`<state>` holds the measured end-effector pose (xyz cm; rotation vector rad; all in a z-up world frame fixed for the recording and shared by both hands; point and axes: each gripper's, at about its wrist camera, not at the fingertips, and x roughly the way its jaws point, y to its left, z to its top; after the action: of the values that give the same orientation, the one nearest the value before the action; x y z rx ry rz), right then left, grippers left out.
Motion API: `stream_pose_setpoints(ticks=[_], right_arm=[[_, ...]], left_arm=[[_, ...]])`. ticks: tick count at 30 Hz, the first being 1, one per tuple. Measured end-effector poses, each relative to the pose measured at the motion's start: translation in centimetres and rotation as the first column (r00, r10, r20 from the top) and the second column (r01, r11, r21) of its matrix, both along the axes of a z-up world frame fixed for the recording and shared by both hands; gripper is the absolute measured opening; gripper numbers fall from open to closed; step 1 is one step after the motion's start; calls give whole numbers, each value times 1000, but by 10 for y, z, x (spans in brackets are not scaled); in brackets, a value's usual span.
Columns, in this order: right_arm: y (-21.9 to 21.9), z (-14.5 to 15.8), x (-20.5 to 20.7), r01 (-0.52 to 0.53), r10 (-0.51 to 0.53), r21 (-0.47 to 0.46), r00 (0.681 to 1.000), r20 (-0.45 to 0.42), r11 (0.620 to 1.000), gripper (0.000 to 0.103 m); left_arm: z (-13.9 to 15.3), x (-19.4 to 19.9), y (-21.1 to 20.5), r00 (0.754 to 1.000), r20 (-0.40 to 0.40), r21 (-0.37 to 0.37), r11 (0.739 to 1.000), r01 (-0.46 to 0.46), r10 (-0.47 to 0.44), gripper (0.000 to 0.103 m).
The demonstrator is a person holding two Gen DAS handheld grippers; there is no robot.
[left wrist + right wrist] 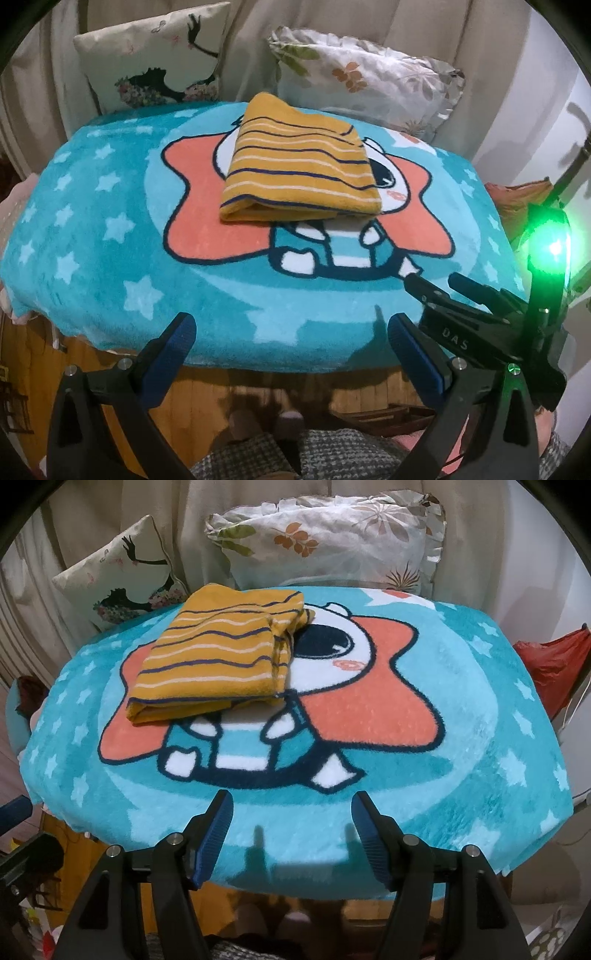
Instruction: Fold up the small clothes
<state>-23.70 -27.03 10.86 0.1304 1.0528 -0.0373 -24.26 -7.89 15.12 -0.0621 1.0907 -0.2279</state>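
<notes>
A small mustard-yellow garment with navy and white stripes (299, 173) lies folded into a thick rectangle on the teal cartoon blanket (92, 240). In the right wrist view the garment (210, 661) sits at the back left of the blanket (480, 738), its layered edges facing right. My left gripper (291, 321) hovers open over the blanket's near edge, well short of the garment, with nothing between its blue pads. My right gripper (291, 795) is open and empty too, above the front edge. It also shows in the left wrist view (432, 280), to the right of the garment.
Two printed pillows (155, 59) (369, 77) lean against the beige curtain behind the blanket. A red bag (554, 668) lies off the right side. Below the near edge are a wooden floor (207, 395) and a person's checked trouser legs (295, 458).
</notes>
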Motion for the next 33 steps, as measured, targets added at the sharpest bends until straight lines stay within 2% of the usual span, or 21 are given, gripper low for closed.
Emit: stream_pose_setpoints(ticks=[2,6,11,22,25,28,33], right_arm=[[3,-2,3,-7,7,-9,1000,-9,1000,72],[13,-6,9,-33,32,-31,999,-22,999,72],[24,-10,18,-67,65,-52,997,-34,996,73],[45,-18,31,-117,110,-124,992,-56,985,75],[45,-19,32,-119,112,-133,992,-57,984,78],[42,-22,34,-118,110,-135,992,-64,984,78],[40,-24,35,-116,107,-140,992,-69,983,78]], left_arm=[[-1,5,7,999,-3,13,999,-31,32,103],[-5,14,25,994,-1,87,990,-111,111,103],[-6,23,44,984,-3,111,978,-177,178,103],[-18,30,50,980,-41,125,974,-188,195,103],[-22,33,48,979,-38,167,967,-190,199,103],[-24,34,42,981,-9,241,952,-186,194,103],[-30,37,41,981,-34,235,955,-179,192,103]])
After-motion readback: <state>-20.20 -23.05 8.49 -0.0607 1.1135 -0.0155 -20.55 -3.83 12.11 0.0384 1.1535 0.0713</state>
